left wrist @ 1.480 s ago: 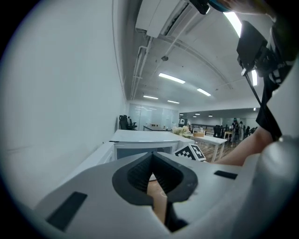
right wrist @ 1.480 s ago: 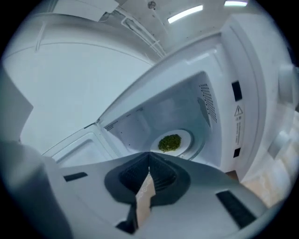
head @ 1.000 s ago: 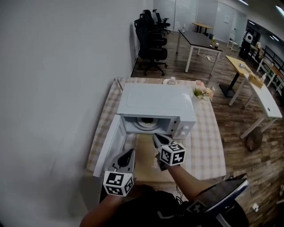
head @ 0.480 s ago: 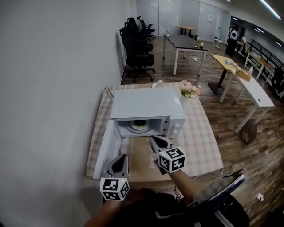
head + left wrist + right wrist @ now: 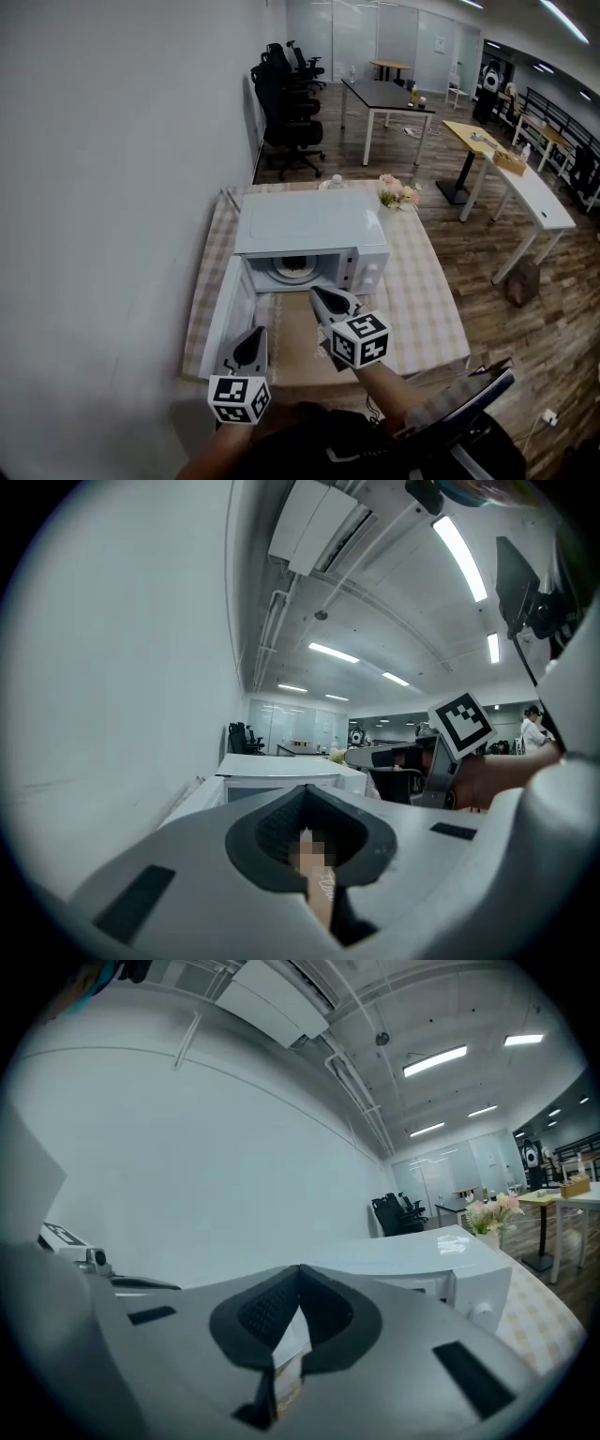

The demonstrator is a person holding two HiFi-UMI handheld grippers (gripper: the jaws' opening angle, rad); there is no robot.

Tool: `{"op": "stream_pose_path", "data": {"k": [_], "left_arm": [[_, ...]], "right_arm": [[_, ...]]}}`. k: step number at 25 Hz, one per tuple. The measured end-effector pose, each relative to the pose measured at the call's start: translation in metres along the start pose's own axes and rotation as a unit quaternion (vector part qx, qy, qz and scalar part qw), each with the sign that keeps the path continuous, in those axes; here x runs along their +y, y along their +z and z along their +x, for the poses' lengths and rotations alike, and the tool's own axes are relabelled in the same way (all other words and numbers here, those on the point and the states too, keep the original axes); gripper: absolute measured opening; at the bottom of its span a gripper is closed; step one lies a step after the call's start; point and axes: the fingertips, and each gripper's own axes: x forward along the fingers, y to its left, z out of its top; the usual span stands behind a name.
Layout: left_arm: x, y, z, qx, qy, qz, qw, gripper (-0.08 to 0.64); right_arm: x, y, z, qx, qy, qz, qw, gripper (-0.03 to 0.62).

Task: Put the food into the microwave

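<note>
Round pale plate of food (image 5: 294, 268) sits inside the cavity of the white box-shaped microwave (image 5: 309, 225) on the checked-cloth bench (image 5: 427, 309). The white door (image 5: 223, 314) hangs open to the left, so loading looks done. Left gripper (image 5: 251, 336) and right gripper (image 5: 321, 296) hover before the opening, jaws pressed together and empty, the left beside the door, likely to push it shut.
</note>
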Motion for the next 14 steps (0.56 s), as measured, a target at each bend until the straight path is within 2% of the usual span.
{"op": "stream_pose_path", "data": {"k": [14], "left_arm": [[0.0038,0.0097,-0.0077,-0.003,0.0,-0.006,1.0,0.006]], "right_arm": [[0.0039,0.002,-0.0032,0.007,0.004,0.007,1.0,0.008]]}}
